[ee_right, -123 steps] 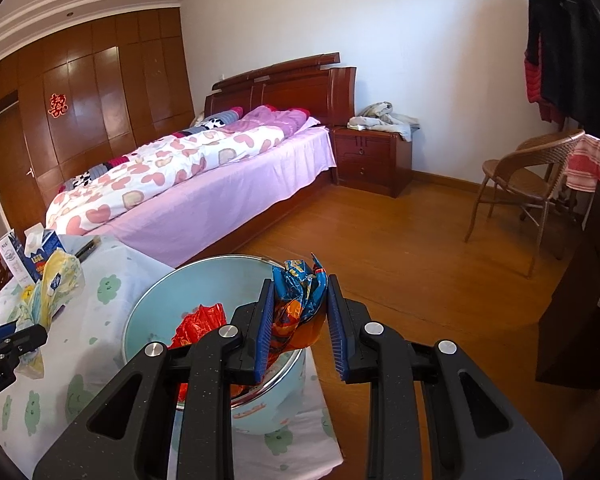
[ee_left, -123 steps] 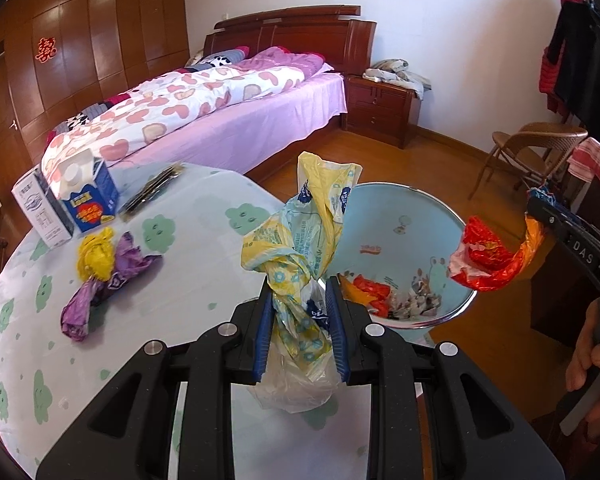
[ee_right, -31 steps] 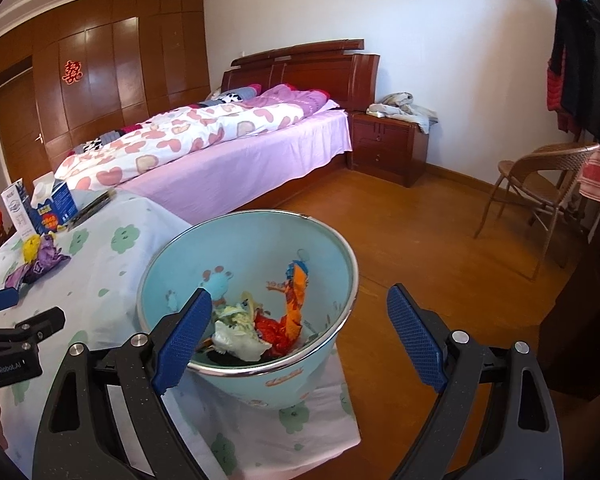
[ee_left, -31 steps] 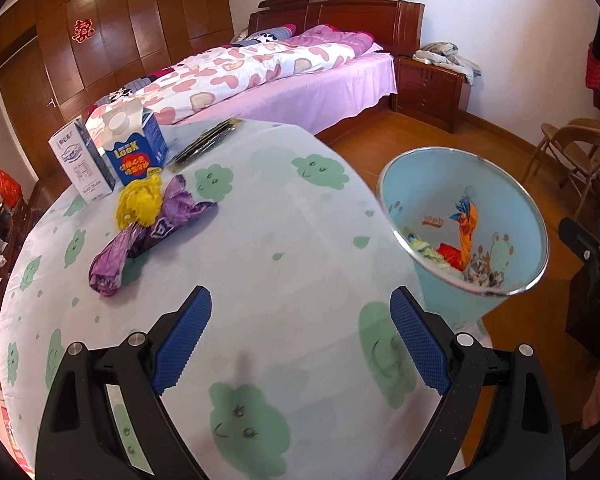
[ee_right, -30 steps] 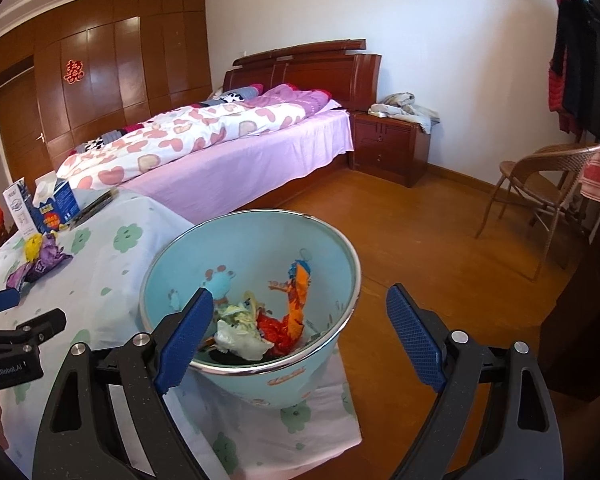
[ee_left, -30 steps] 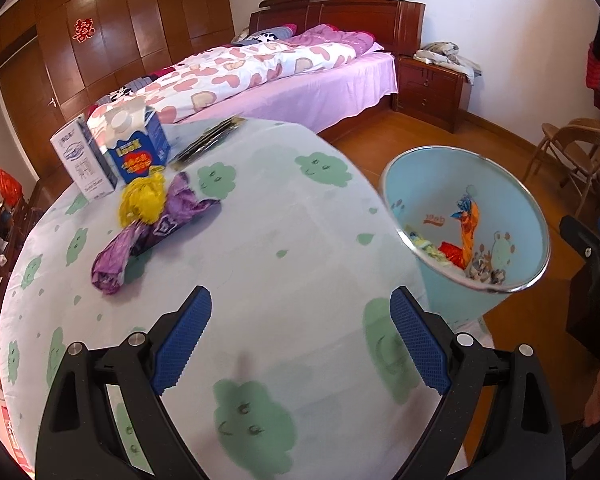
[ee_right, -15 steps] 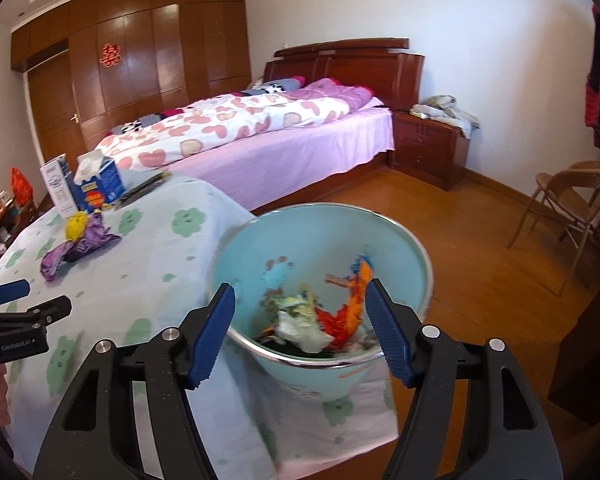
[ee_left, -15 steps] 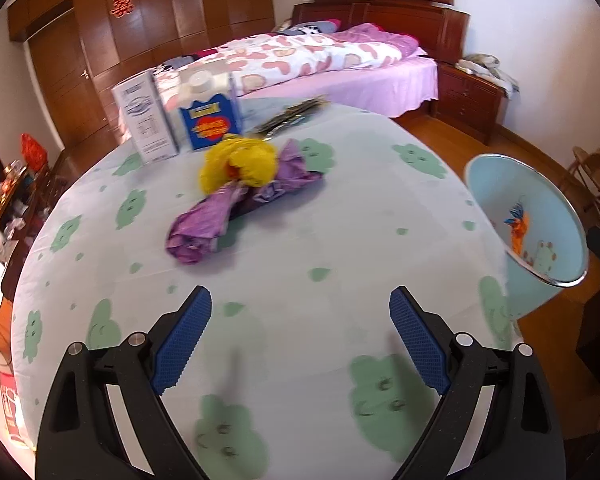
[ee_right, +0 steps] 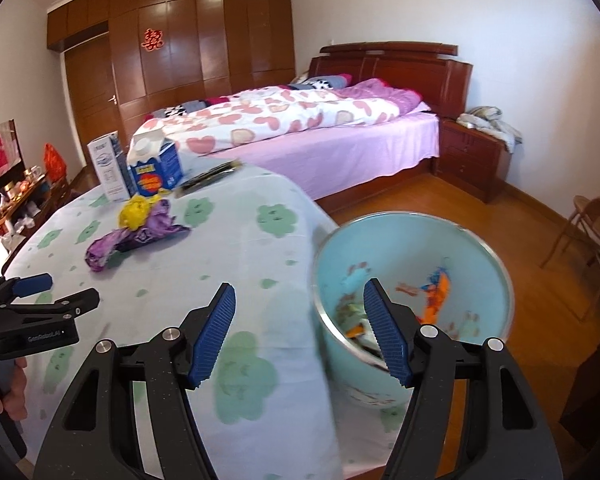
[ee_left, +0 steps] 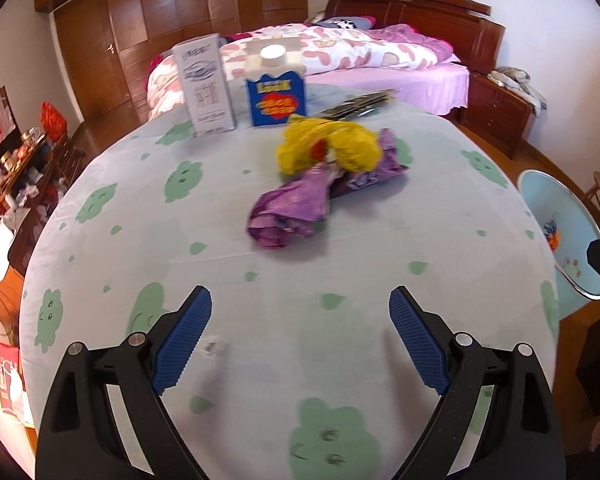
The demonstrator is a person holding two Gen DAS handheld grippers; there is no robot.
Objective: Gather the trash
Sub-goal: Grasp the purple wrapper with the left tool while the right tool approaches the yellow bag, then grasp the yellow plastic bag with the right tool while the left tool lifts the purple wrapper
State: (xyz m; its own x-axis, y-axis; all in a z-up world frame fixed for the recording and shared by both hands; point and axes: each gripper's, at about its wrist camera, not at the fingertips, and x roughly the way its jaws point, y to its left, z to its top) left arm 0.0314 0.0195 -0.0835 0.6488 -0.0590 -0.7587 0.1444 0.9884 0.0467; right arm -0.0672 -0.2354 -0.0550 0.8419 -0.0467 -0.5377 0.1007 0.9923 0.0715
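Note:
A crumpled purple wrapper [ee_left: 300,208] [ee_right: 128,240] and a yellow wrapper [ee_left: 328,148] [ee_right: 134,210] lie together mid-table. My left gripper [ee_left: 300,320] hovers over the tablecloth short of them, jaws wide open and empty. It also shows at the left edge of the right wrist view as the left gripper [ee_right: 40,296]. My right gripper [ee_right: 298,316] is open and empty, its jaws narrower than before, straddling the table's edge and the light blue trash bin [ee_right: 496,264] [ee_left: 540,188]. The bin holds wrappers, among them an orange one [ee_right: 436,300].
A round table with a pale green-cloud cloth [ee_left: 204,240] carries a white carton [ee_left: 206,84], a blue carton [ee_left: 276,88] and a dark packet [ee_left: 360,104] at its far side. A bed [ee_right: 300,132], nightstand [ee_right: 476,160] and chair [ee_right: 592,220] stand beyond.
Both grippers swung left from the bin toward the table. The purple and yellow wrappers are now nearer and centred in the left view. The right jaws have narrowed.

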